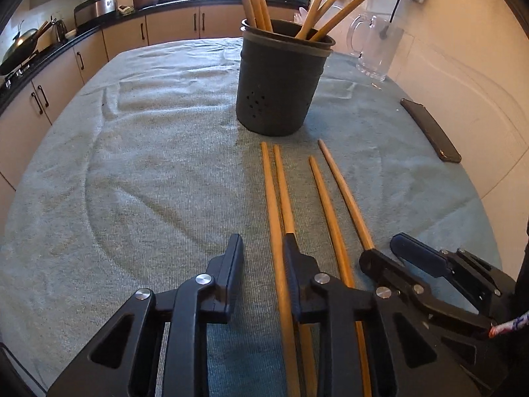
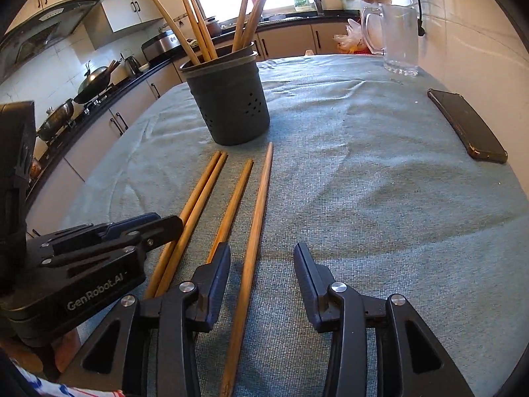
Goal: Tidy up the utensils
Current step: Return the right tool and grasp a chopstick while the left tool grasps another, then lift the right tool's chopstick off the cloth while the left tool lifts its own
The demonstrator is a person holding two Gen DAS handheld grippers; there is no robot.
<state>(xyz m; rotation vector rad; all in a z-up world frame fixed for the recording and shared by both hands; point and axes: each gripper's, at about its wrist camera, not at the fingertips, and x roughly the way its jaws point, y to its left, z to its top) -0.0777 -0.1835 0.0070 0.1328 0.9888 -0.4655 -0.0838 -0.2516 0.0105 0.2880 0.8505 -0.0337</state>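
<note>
Several wooden chopsticks point(image 1: 284, 192) lie side by side on the blue-grey towel point(image 1: 148, 165), pointing at a dark grey utensil holder point(image 1: 281, 79) that holds several more chopsticks upright. My left gripper point(image 1: 263, 248) is open low over the towel, with the leftmost chopstick between its fingers. My right gripper point(image 2: 261, 254) is open too, with the rightmost chopstick point(image 2: 254, 231) between its fingers. The holder point(image 2: 231, 99) stands just beyond the chopstick tips. The right gripper shows at the right of the left wrist view point(image 1: 383, 251); the left gripper shows at the left of the right wrist view point(image 2: 158, 225).
A black phone point(image 1: 429, 129) lies near the towel's right edge, also in the right wrist view point(image 2: 466, 125). A glass mug point(image 1: 377, 46) stands at the back right by the wall. Kitchen counters, a wok point(image 2: 92, 82) and cabinets surround the table.
</note>
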